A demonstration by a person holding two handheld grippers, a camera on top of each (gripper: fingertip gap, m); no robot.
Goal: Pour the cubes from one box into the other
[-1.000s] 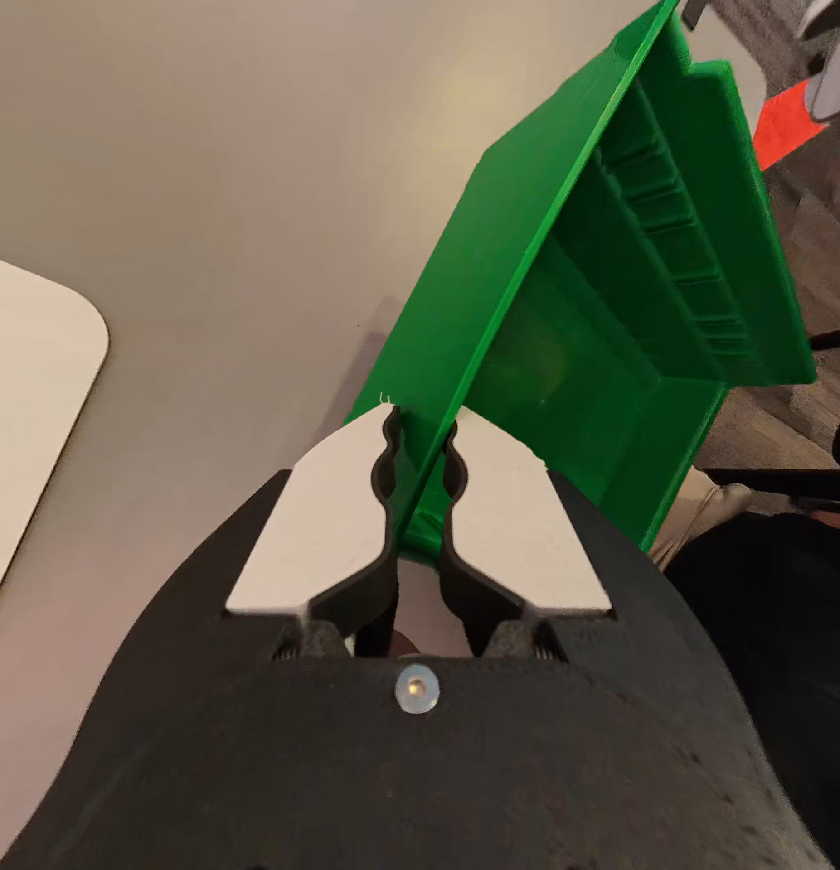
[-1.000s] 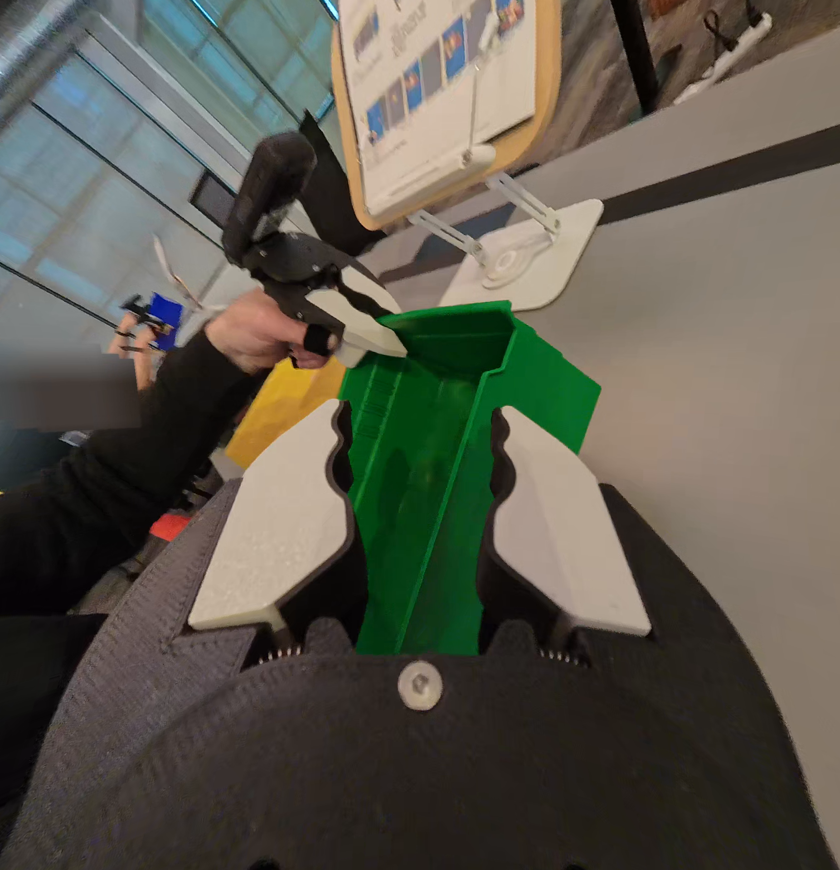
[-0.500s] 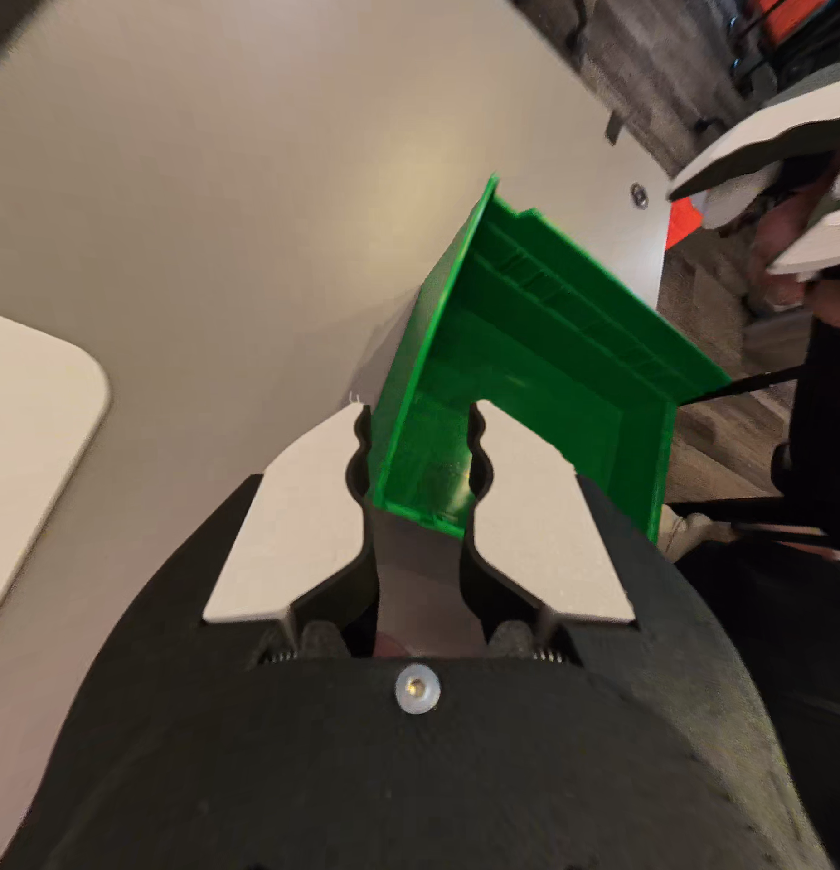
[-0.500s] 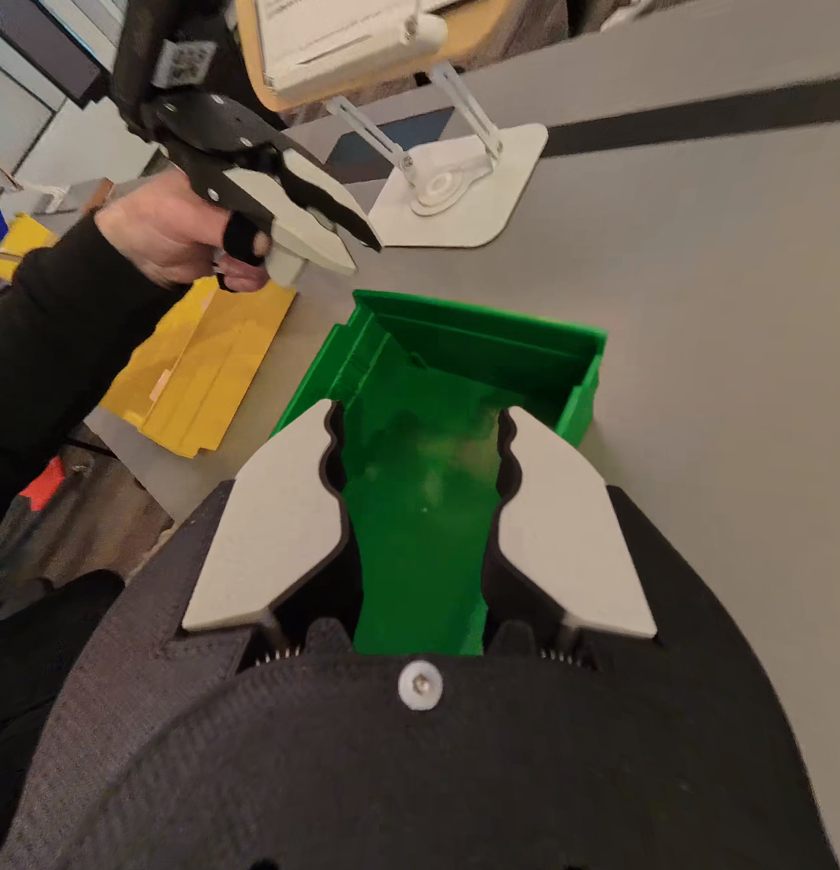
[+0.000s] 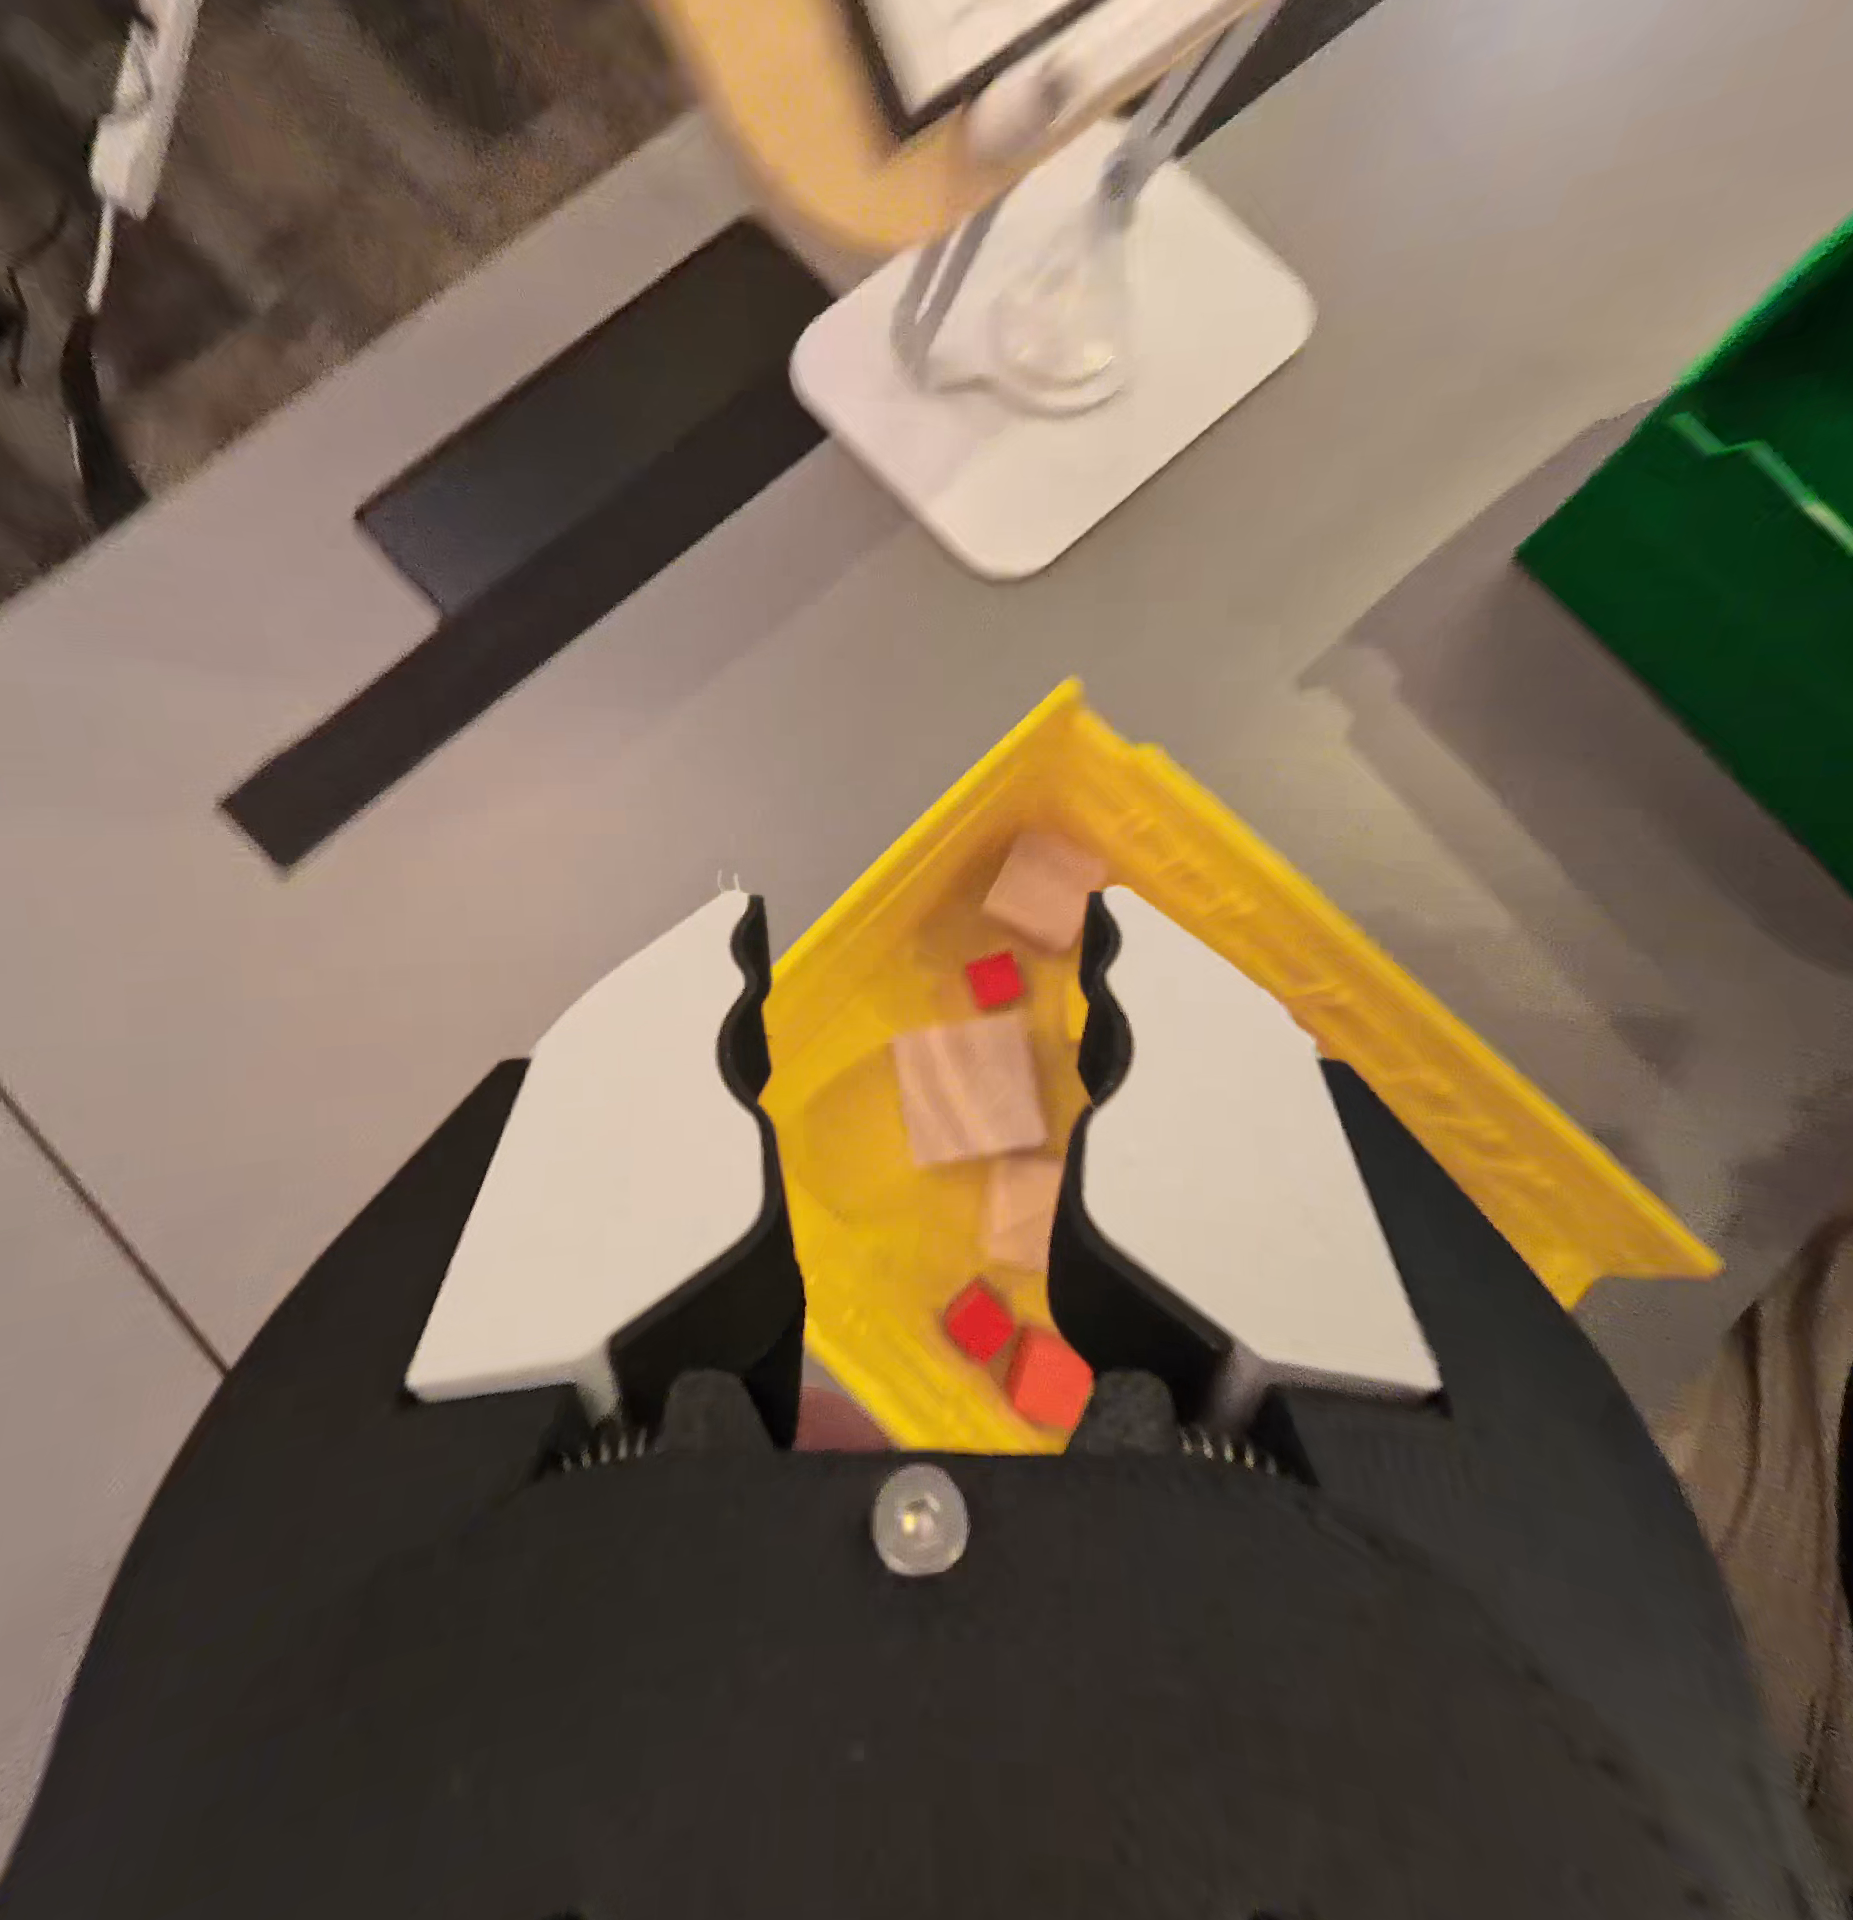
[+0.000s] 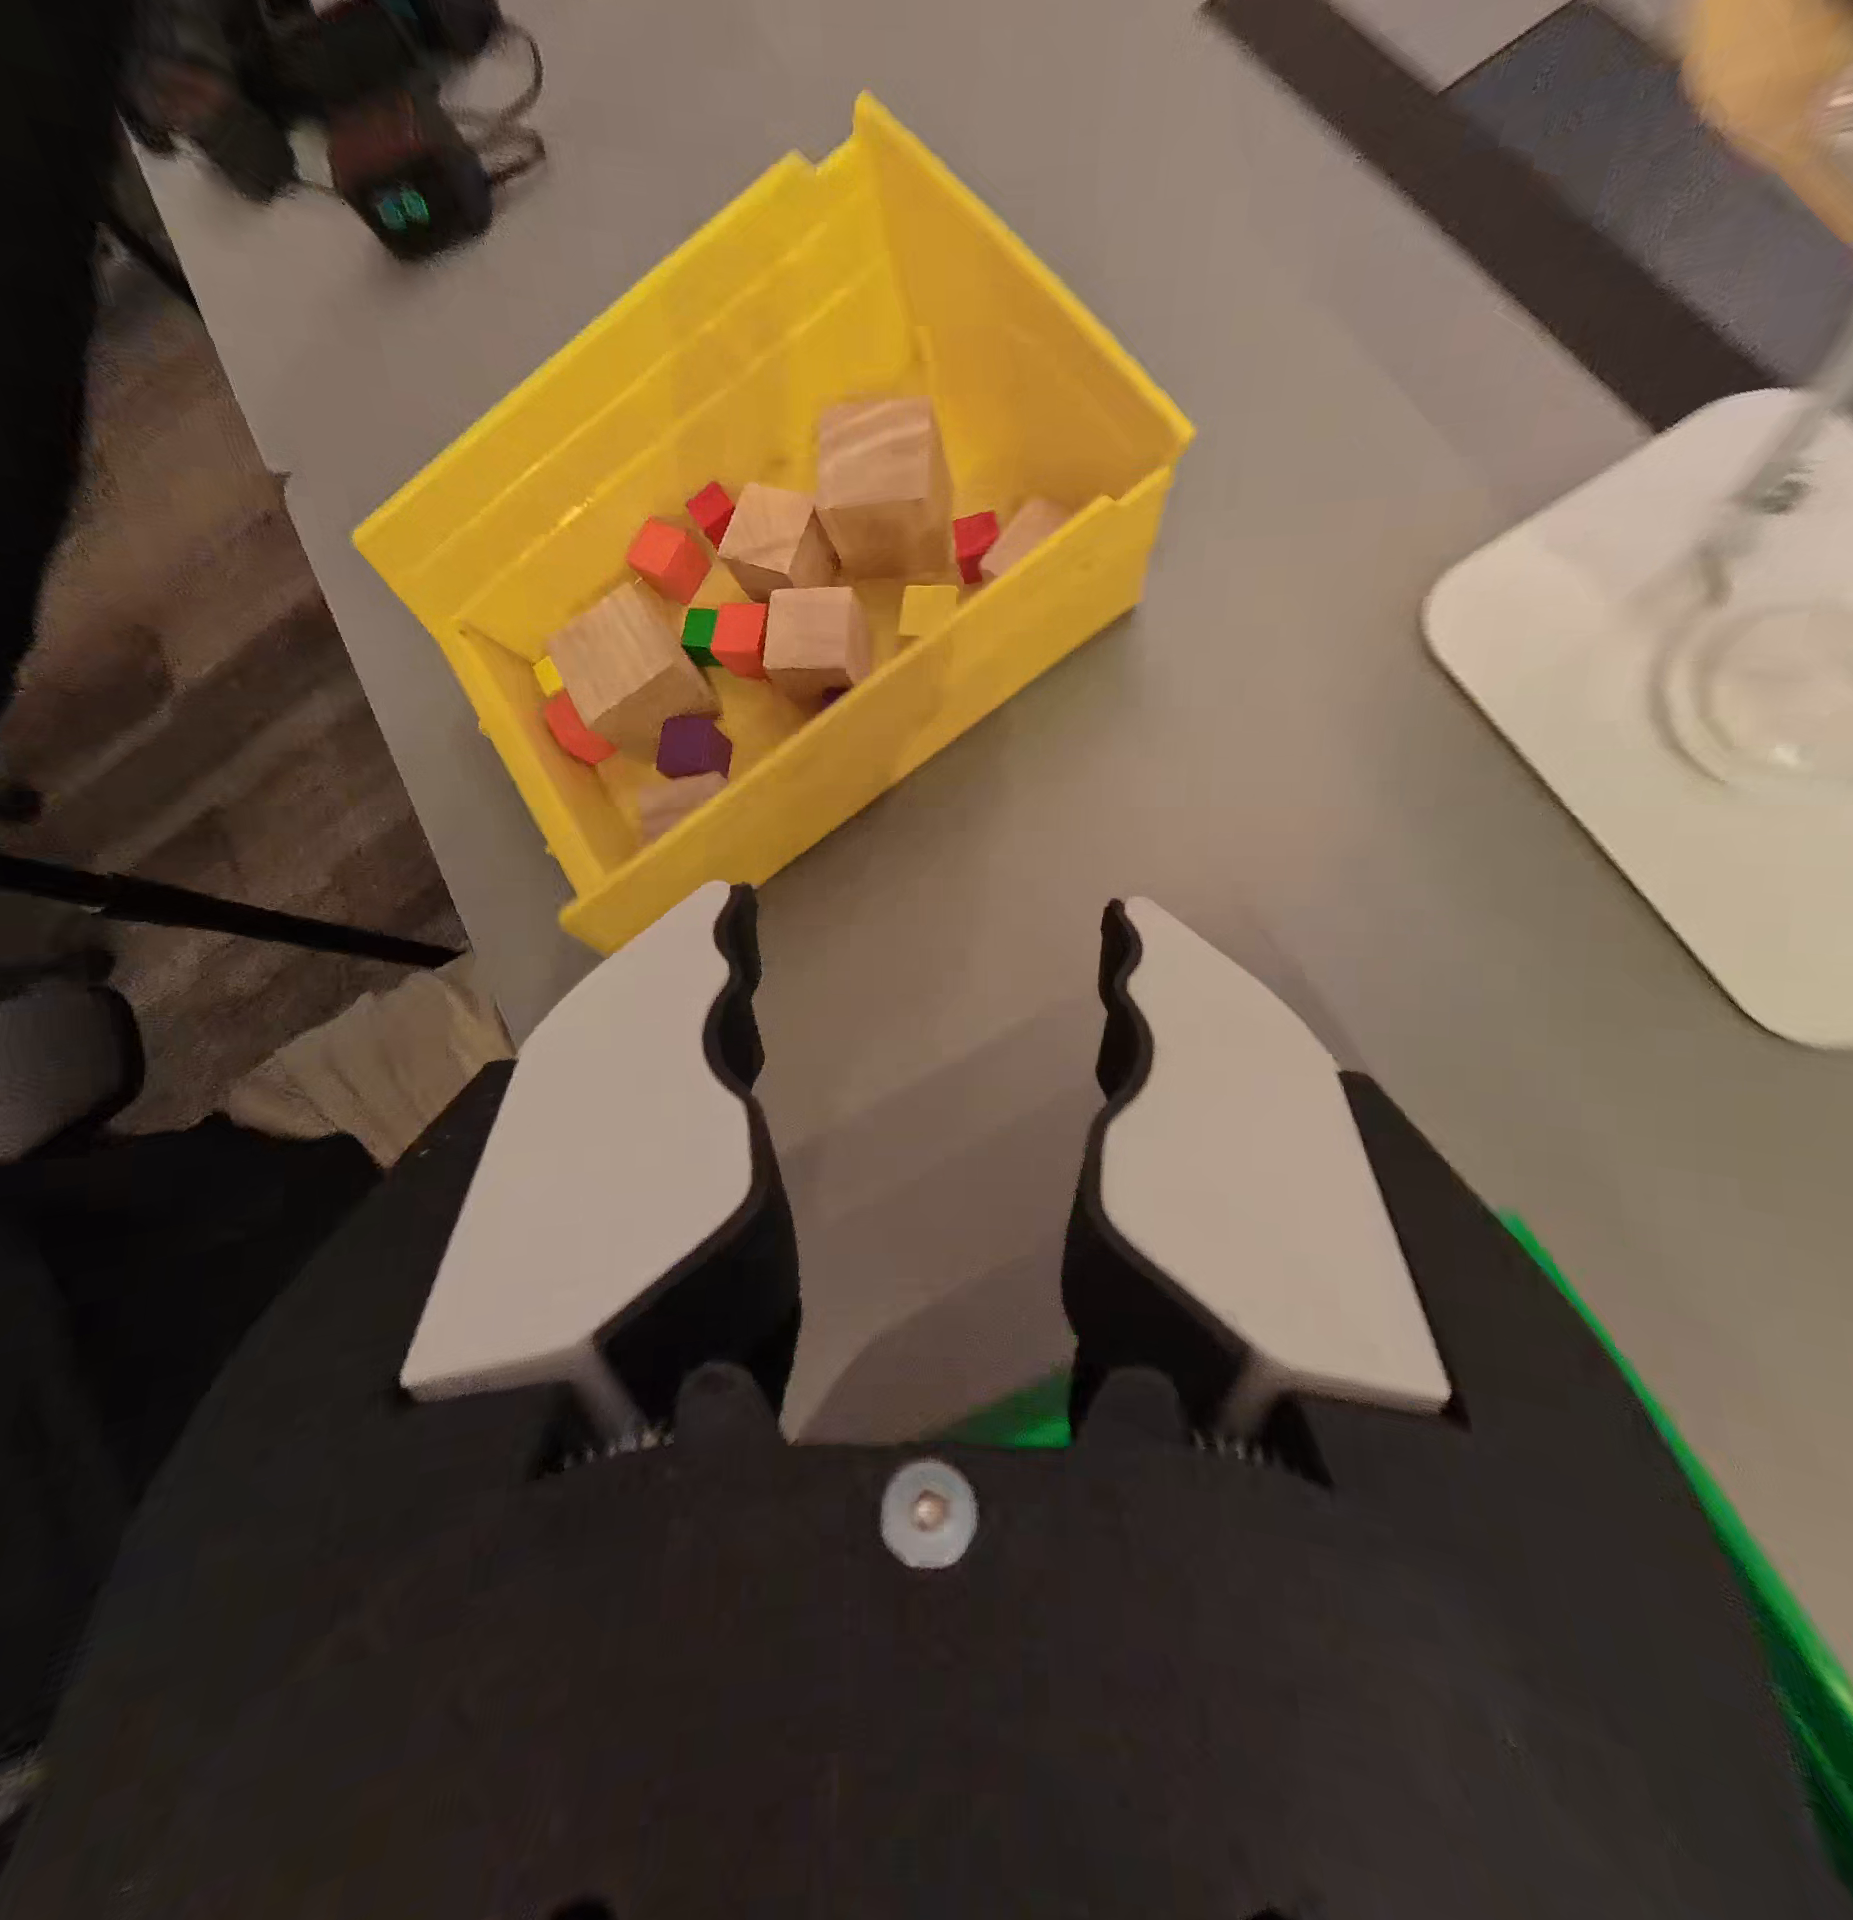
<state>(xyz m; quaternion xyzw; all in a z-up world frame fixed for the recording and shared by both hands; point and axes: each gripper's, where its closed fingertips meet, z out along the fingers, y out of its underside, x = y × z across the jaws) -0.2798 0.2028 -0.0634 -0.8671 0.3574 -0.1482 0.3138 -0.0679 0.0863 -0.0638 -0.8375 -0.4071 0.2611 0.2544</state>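
Observation:
A yellow box (image 6: 1005, 312) stands on the grey table and holds several wooden cubes (image 6: 880, 478) and small red, orange, green, purple and yellow ones. My right gripper (image 6: 924, 902) is open and empty, just short of the box's near corner. In the left wrist view my left gripper (image 5: 922, 904) is open and empty over the yellow box (image 5: 1317, 997), with the cubes (image 5: 963, 1101) showing between its fingers. The green box (image 5: 1732, 582) stands at the right, and in the right wrist view a strip of it (image 6: 1015, 1421) shows under my right gripper.
A white stand base (image 5: 1057, 416) sits on the table beyond the boxes, and it shows in the right wrist view (image 6: 1680, 727) at the right. A dark strip (image 5: 548, 561) runs across the table. The table edge, with floor (image 6: 226, 727) beyond it, runs just left of the yellow box.
Both grippers have let go of the green box and swung toward the yellow box. The left gripper has opened wide.

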